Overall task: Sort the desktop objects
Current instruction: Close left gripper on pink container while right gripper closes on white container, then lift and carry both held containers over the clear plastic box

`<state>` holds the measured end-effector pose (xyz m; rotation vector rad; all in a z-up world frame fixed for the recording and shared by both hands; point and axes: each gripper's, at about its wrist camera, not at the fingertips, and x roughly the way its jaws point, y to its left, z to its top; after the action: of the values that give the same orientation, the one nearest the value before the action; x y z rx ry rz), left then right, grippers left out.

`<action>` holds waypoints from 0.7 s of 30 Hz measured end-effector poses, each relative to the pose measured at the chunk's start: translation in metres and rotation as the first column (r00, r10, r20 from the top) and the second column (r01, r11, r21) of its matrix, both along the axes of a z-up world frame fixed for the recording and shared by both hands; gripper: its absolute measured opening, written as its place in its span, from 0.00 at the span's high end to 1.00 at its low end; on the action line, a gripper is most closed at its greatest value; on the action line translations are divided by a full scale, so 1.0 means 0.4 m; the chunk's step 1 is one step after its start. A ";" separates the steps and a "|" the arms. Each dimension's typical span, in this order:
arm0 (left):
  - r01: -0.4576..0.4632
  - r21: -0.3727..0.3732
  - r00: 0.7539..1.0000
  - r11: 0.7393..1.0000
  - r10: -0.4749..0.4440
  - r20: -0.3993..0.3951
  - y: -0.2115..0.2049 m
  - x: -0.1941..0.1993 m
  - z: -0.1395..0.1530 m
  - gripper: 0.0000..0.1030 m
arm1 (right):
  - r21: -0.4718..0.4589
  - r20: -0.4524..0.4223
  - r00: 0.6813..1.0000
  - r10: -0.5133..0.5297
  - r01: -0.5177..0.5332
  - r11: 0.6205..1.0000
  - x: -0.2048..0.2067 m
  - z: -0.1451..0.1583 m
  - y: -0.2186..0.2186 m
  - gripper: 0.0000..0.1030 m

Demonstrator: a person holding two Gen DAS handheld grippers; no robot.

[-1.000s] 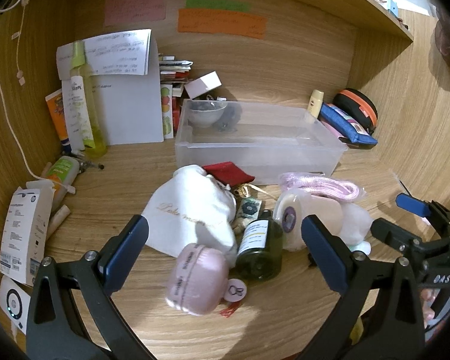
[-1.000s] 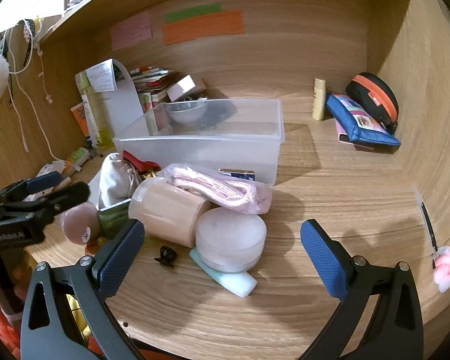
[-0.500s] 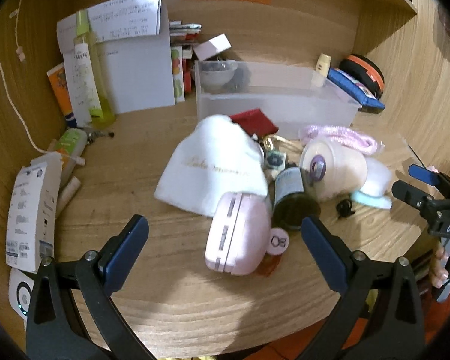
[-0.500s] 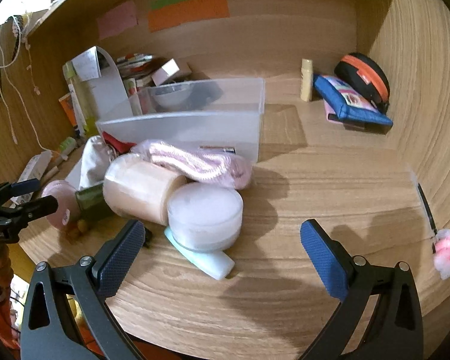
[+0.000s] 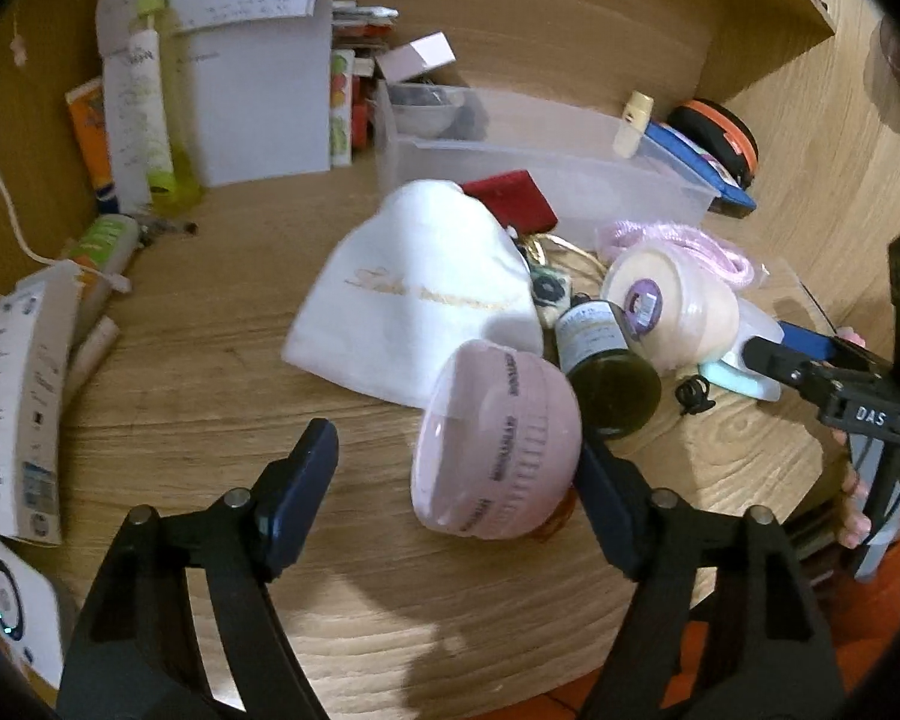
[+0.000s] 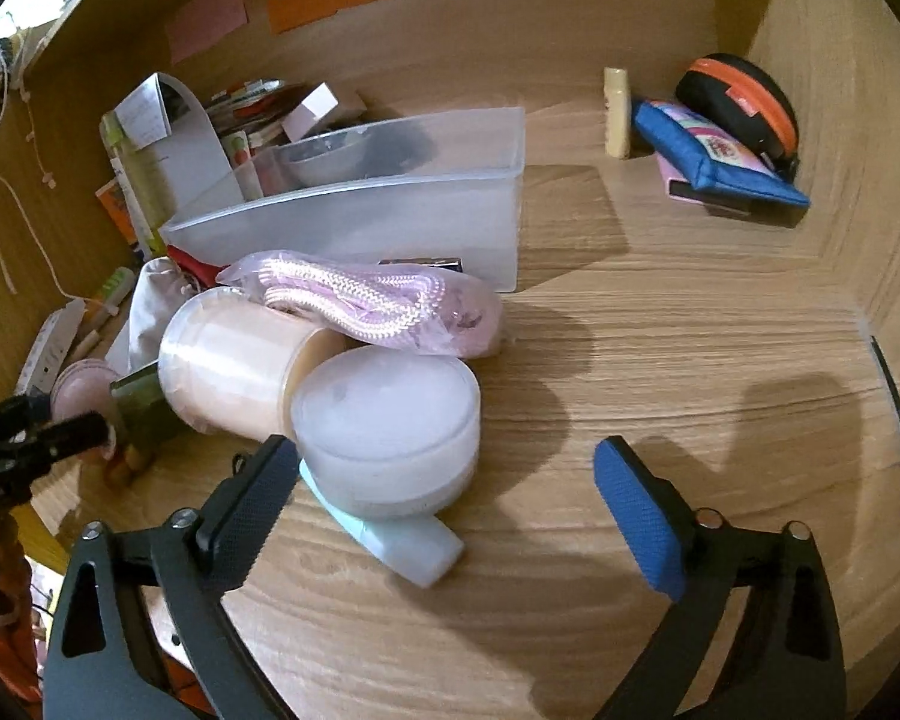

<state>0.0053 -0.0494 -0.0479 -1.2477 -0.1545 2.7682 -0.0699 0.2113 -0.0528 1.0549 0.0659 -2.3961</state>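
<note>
Both tongs close in on the clutter at the counter's front edge.

Left tongs are closing, the pink case between the jaws, right pad touching, left pad clear; centre it before squeezing. Right tongs narrow slightly, nothing gripped, the round white tub just ahead. Beyond stands the clear bin, the likely destination.

You can read "DAS" in white letters on the black body of the right gripper, seen at the right edge of the left wrist view. The gold script on the white pouch and the printing on the other labels are too blurred to read.
</note>
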 end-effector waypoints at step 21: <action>0.012 0.023 0.999 1.000 -0.011 -0.052 0.014 -0.007 0.007 0.42 | 0.016 -0.020 0.999 0.048 -0.048 0.999 -0.002 -0.006 -0.029 0.39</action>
<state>0.0023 -0.0440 -0.0453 -1.1670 -0.1746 2.7773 -0.0705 0.1999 -0.0552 1.0244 0.1163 -2.3671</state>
